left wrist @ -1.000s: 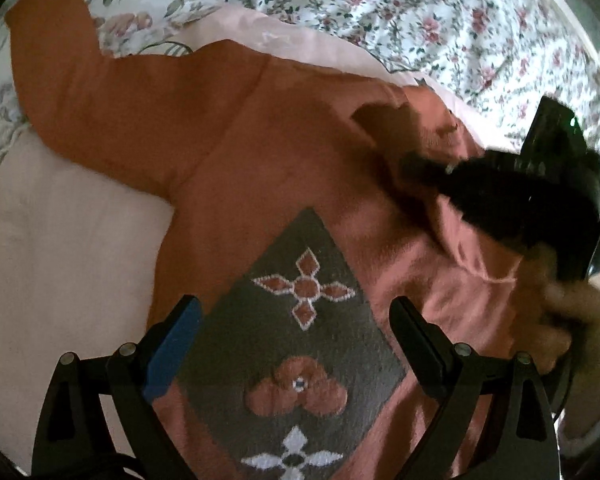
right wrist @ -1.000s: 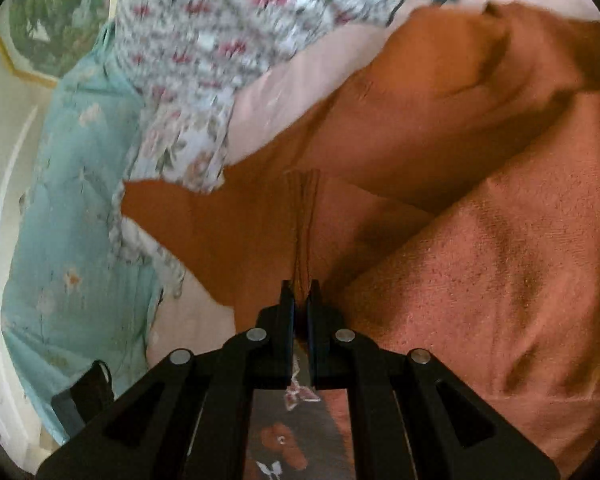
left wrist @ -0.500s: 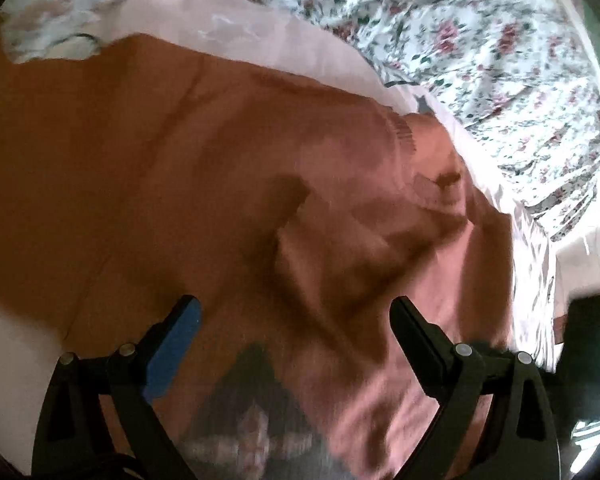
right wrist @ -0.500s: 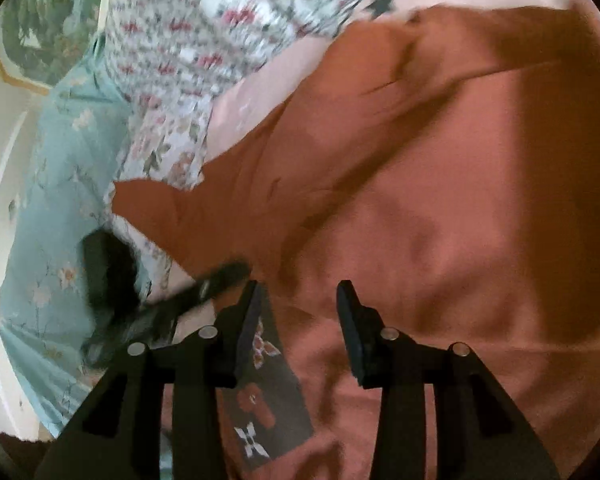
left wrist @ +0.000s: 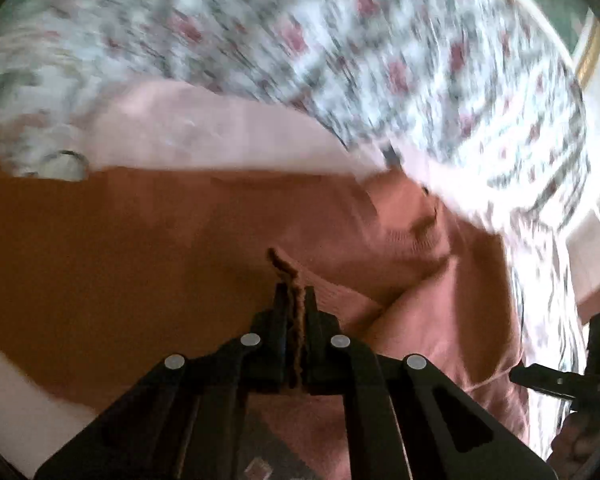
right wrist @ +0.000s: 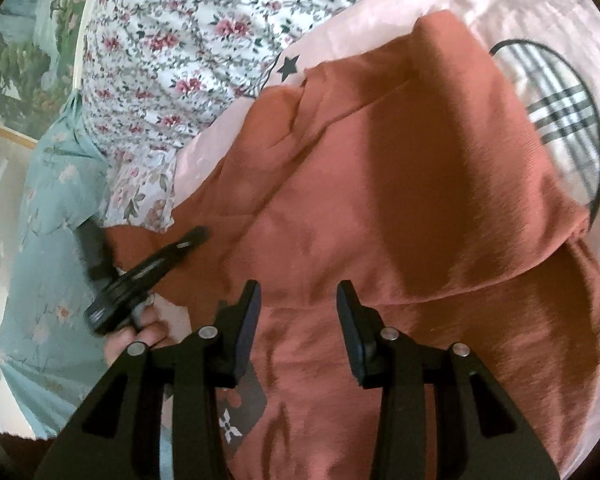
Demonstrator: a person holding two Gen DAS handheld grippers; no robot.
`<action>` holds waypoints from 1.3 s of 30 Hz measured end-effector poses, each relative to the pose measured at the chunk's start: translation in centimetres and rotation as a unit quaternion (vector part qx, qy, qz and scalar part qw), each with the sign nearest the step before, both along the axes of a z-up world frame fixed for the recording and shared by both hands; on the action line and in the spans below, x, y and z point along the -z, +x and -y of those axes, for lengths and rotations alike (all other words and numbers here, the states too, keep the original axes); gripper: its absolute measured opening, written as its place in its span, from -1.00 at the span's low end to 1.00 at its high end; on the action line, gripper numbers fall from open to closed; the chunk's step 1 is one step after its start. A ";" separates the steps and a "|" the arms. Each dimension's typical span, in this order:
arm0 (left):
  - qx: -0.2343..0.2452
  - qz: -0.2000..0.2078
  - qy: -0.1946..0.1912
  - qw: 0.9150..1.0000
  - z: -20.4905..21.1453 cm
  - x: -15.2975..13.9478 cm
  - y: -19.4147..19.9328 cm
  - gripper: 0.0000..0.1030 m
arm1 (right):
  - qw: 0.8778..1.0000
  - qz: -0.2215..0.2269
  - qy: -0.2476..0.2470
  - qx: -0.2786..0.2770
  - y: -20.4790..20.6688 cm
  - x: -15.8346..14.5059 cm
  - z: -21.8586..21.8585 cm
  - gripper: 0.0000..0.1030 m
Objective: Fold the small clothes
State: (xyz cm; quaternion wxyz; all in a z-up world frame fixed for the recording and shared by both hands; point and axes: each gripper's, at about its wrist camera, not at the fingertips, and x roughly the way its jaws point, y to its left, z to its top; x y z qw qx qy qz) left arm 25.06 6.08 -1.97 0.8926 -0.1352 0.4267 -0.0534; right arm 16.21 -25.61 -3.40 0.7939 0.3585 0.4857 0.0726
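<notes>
Rust-orange knit sweater (right wrist: 400, 208), our item for folding, lies spread over a pale pink sheet (right wrist: 380, 4) on the bed, one part of it doubled over the body in a broad flap. At its lower edge in the right wrist view we note a dark grey patch (right wrist: 236, 412) with a white cross-shaped flower. Our left gripper (left wrist: 294, 300) has just been closing; its jaws now stand pressed together on a raised ridge of the sweater's fabric, which shows between them as a ragged brown edge. Our right gripper (right wrist: 298, 292) stands partly open above the sweater's middle, its pads clear of the cloth and nothing between them. Beyond the sweater we record a white floral cover (right wrist: 188, 40) with red blossoms, just beside a pale blue flowered cloth (right wrist: 40, 208). A plaid emblem (right wrist: 560, 120) ringed in black shows on the pink sheet beside the folded flap. The left wrist view is blurred.
</notes>
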 end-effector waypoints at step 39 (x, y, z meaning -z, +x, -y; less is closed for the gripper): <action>-0.050 -0.060 0.049 0.996 -2.9 4.4 -0.8 -0.96 | 0.982 -0.054 -0.172 0.059 5.2 3.4 10.9 -0.79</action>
